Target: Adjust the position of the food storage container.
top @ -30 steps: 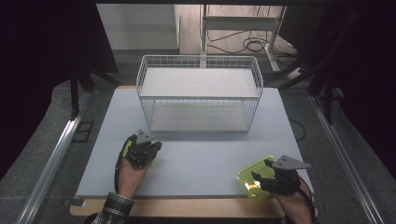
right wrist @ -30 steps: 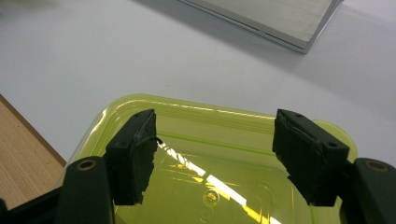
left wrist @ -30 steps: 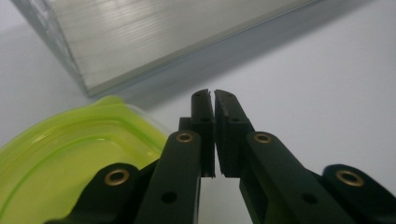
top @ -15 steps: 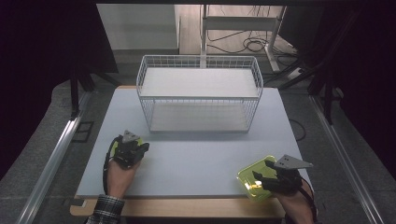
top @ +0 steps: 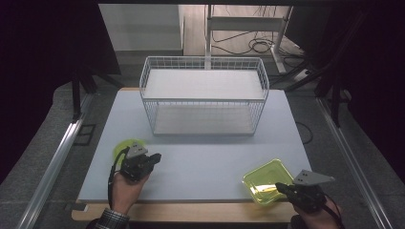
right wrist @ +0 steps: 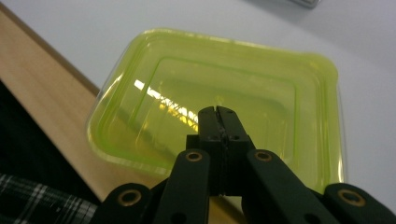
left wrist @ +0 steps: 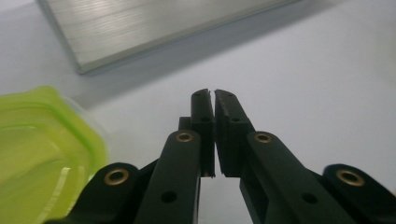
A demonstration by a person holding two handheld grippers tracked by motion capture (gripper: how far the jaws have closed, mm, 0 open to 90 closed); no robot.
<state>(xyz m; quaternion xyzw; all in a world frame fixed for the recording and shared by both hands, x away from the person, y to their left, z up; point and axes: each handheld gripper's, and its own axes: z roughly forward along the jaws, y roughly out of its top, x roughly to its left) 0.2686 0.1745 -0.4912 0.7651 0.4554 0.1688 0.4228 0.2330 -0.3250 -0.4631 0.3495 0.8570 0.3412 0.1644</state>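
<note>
A yellow-green round lid (top: 125,147) lies on the white table top (top: 205,157) at the front left. My left gripper (top: 155,157) rests just in front and to the right of it, jaws shut with nothing between them. In the left gripper view the gripper (left wrist: 214,95) points over bare table, with the lid (left wrist: 32,154) to its left. A yellow-green square container (top: 265,179) sits at the front right, overhanging the wooden edge. My right gripper (top: 280,187) is at its near right corner. Over the container's inside (right wrist: 243,79), the right gripper (right wrist: 218,110) has just closed its jaws on nothing.
A white wire basket (top: 204,95) stands at the back middle of the table. A grey flat slab (left wrist: 154,28) lies ahead in the left gripper view. A wooden strip (top: 191,212) runs along the near edge. Metal rails (top: 57,162) flank the table.
My left gripper has drawn back toward the near edge, uncovering the round lid. My right gripper has pulled back to the right off the container, and its jaws have closed.
</note>
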